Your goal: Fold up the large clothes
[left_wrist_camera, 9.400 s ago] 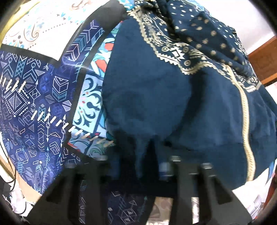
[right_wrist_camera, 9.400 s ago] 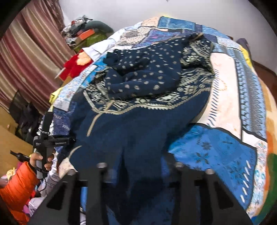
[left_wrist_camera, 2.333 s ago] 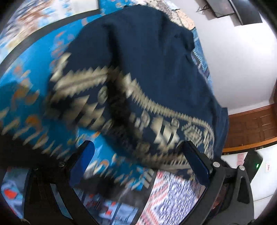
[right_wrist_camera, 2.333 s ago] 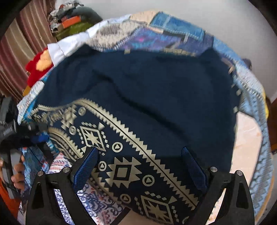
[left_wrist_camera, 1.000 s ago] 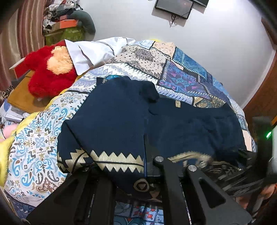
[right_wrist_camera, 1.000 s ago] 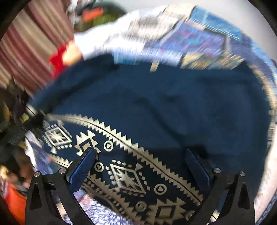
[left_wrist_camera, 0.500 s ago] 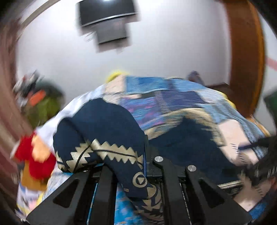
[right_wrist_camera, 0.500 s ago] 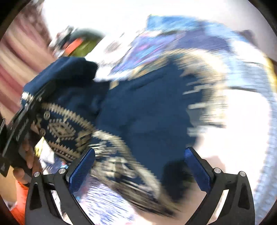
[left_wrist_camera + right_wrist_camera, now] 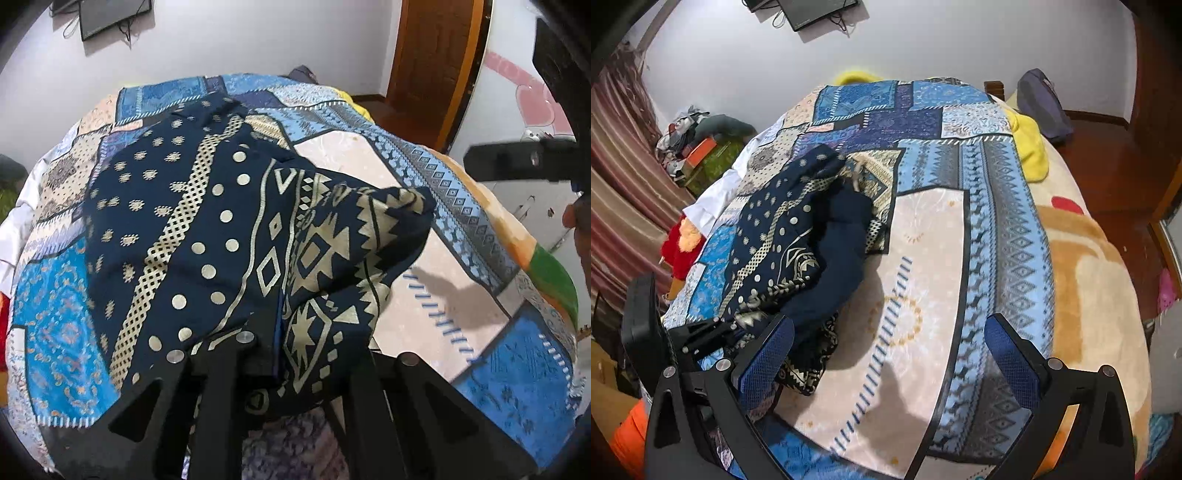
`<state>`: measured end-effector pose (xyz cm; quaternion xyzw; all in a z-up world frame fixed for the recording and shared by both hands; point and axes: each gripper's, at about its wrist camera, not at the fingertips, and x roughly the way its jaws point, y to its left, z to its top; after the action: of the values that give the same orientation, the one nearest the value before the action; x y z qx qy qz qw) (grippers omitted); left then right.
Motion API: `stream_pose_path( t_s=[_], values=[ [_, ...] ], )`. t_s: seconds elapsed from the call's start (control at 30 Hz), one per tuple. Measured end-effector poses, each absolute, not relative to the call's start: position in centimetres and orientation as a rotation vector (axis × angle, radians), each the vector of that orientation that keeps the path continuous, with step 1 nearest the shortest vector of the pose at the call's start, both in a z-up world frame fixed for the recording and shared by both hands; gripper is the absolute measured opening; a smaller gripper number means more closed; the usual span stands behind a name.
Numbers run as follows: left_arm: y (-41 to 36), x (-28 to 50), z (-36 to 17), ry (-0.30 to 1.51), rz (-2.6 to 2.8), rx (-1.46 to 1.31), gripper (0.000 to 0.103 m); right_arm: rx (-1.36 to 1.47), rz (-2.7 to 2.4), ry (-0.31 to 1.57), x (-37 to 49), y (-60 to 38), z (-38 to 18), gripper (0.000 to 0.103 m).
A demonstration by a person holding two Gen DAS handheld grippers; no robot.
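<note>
A large navy garment (image 9: 207, 229) with gold dots and zigzag bands lies folded lengthwise on the patchwork bedspread (image 9: 461, 258). My left gripper (image 9: 279, 343) is shut on the garment's near edge, and the cloth bunches up over its jaws. In the right wrist view the garment (image 9: 798, 236) lies to the left as a narrow heap. My right gripper (image 9: 890, 354) is open and empty, with its blue pads (image 9: 764, 354) apart above the bare bedspread (image 9: 960, 258). The left gripper body (image 9: 683, 339) shows at the lower left of that view.
A red plush toy (image 9: 677, 247) and white cloth lie at the bed's left side. A yellow blanket (image 9: 1030, 147) and a dark bag (image 9: 1045, 107) lie at the far right. A striped curtain (image 9: 620, 192) hangs on the left. A wooden door (image 9: 432, 66) stands beyond the bed.
My left gripper has carried the garment's edge across, so the patterned side now lies on top in a narrower fold. My right gripper has stayed open and swung away to the right.
</note>
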<state>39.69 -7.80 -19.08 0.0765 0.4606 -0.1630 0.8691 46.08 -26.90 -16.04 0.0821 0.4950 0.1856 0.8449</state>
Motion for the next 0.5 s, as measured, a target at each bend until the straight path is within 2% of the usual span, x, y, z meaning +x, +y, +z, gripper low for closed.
stream_pose_path(
  t_s=[0.03,0.1,0.17,0.23,0.33,0.5],
  values=[
    [-7.3,39.4,-18.7,0.967,-0.333,0.154,0.009,0.175,0.394,1.046,45.7,-27.0,-16.0,0.102],
    [-6.6,38.8,-18.0,0.975,-0.333,0.144,0.019,0.184,0.405,1.051,45.0,-27.1,-16.1,0.102],
    [-6.3,37.8,-17.3,0.986,-0.378,0.131,0.049,0.218,0.428,1.06,44.6,-26.8,-16.2,0.102],
    [-6.2,36.3,-16.6,0.971,-0.41,0.137,0.067,0.247,0.457,1.067,44.4,-26.3,-16.0,0.102],
    [-5.6,34.6,-15.0,0.924,-0.373,0.162,0.073,0.249,0.482,1.061,44.3,-24.9,-15.3,0.102],
    [-1.1,34.3,-12.7,0.845,-0.215,0.154,0.091,0.234,0.555,1.066,44.5,-21.2,-14.9,0.103]
  ],
)
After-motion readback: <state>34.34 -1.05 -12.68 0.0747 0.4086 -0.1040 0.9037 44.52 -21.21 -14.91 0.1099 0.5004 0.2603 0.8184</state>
